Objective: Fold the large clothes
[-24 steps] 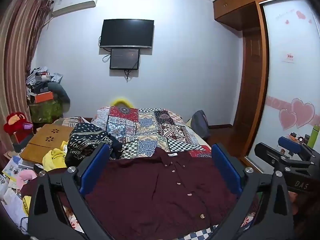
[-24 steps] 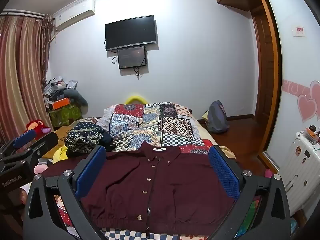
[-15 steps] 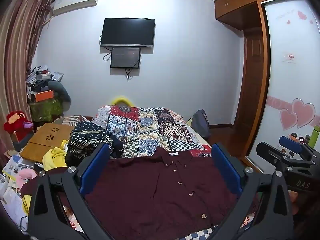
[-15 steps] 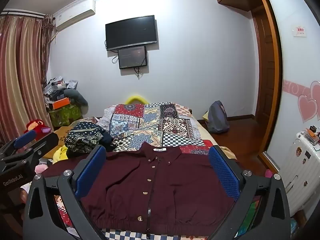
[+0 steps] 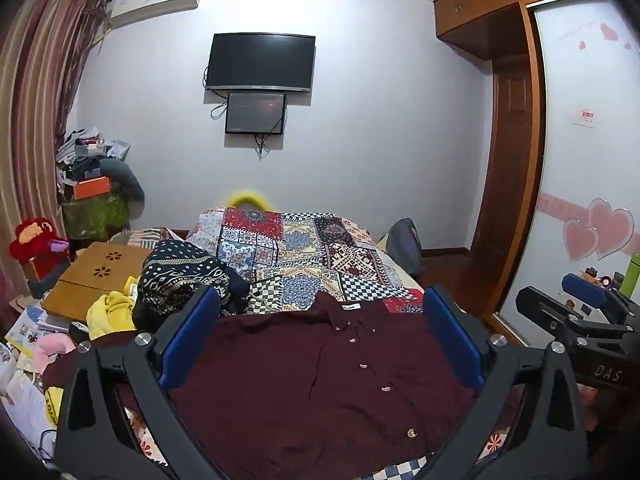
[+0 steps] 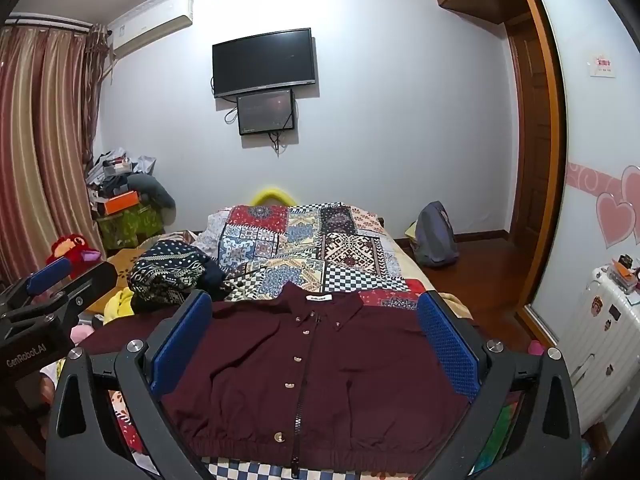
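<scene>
A maroon button-front shirt (image 5: pixel 312 372) lies flat, front up, on the near end of the bed, collar pointing away; it also shows in the right wrist view (image 6: pixel 320 368), where its elastic hem is nearest. My left gripper (image 5: pixel 320 344) is open and empty, held above the shirt. My right gripper (image 6: pixel 314 344) is open and empty, also above it. The right gripper shows at the right edge of the left wrist view (image 5: pixel 580 320), and the left gripper at the left edge of the right wrist view (image 6: pixel 52 300).
The bed has a patchwork quilt (image 5: pixel 296 256). A dark patterned garment pile (image 5: pixel 180 276) and yellow cloth (image 5: pixel 108 312) lie left of the shirt. A wooden lap table (image 5: pixel 92 276) and clutter stand further left. A white suitcase (image 6: pixel 604 344) and a backpack (image 6: pixel 434 236) are on the right.
Both views have shifted very slightly; the shirt and the open grippers stand as before.
</scene>
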Tool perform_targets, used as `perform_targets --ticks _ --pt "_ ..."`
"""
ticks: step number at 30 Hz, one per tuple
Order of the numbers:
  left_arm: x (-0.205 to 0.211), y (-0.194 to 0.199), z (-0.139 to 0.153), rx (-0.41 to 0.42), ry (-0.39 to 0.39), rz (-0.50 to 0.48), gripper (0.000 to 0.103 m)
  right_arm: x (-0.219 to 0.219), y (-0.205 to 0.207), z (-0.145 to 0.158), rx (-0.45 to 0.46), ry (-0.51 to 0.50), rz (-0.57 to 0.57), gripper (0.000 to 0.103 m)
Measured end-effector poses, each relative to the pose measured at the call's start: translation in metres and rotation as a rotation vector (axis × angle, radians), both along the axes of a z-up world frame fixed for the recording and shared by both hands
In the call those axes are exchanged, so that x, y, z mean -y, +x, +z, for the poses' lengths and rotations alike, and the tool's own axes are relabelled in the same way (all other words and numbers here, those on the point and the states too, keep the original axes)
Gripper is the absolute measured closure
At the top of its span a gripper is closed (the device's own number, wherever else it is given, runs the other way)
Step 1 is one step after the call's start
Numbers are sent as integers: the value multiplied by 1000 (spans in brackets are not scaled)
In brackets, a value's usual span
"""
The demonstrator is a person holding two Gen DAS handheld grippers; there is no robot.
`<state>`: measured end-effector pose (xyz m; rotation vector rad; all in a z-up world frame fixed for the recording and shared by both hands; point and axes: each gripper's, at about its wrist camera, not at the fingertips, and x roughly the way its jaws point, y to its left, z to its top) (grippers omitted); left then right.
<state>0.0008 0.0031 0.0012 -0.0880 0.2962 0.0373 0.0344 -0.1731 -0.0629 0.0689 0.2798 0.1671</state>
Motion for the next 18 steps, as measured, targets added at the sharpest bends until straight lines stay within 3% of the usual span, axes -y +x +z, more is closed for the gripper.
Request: perform_targets --ticks 18 --pt "-7 4 -7 -5 -5 7 1 -1 2 -1 -1 -4 0 1"
